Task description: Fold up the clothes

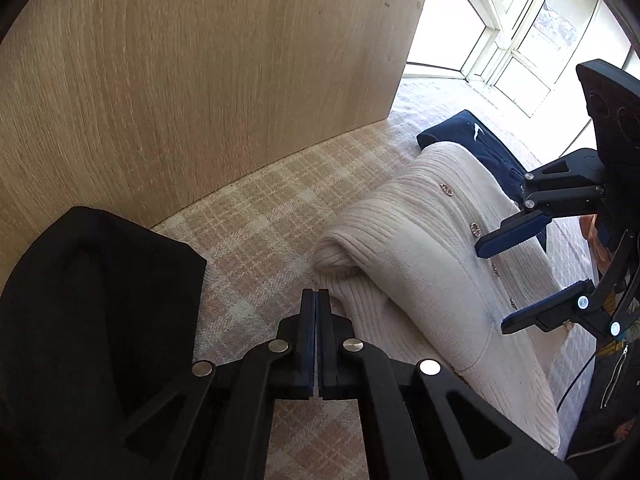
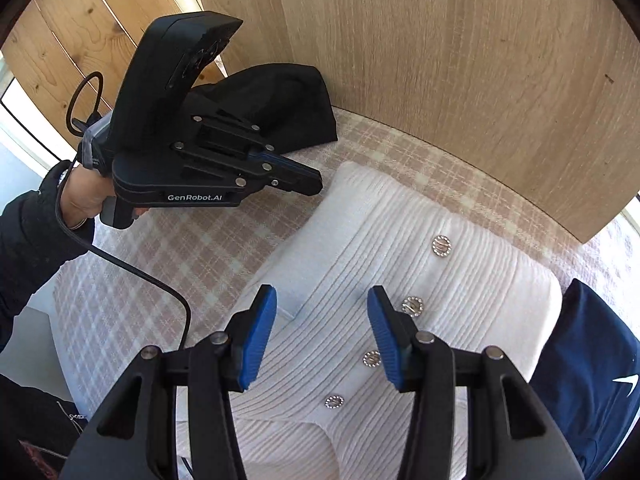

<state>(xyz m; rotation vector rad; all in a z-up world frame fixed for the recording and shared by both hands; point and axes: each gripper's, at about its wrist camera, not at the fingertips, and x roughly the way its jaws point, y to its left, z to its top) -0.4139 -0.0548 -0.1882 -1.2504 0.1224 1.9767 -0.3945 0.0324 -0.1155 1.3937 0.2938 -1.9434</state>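
The white ribbed cardigan (image 2: 400, 272) lies folded on the checked bed cover (image 2: 168, 248), soft, light and floppy, best pinched at a doubled edge; left tongs (image 1: 316, 300) are closed and empty, right tongs (image 2: 322, 332) gape wide above it.

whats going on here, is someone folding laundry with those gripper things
Yes. A person holds a gripper in each hand over a checked cover on which clothes lie. A white ribbed cardigan lies folded in the middle, a black garment to one side and a navy one to the other. The right gripper hangs open above the cardigan's buttons, holding nothing. The left gripper is shut and empty beside the cardigan's edge.
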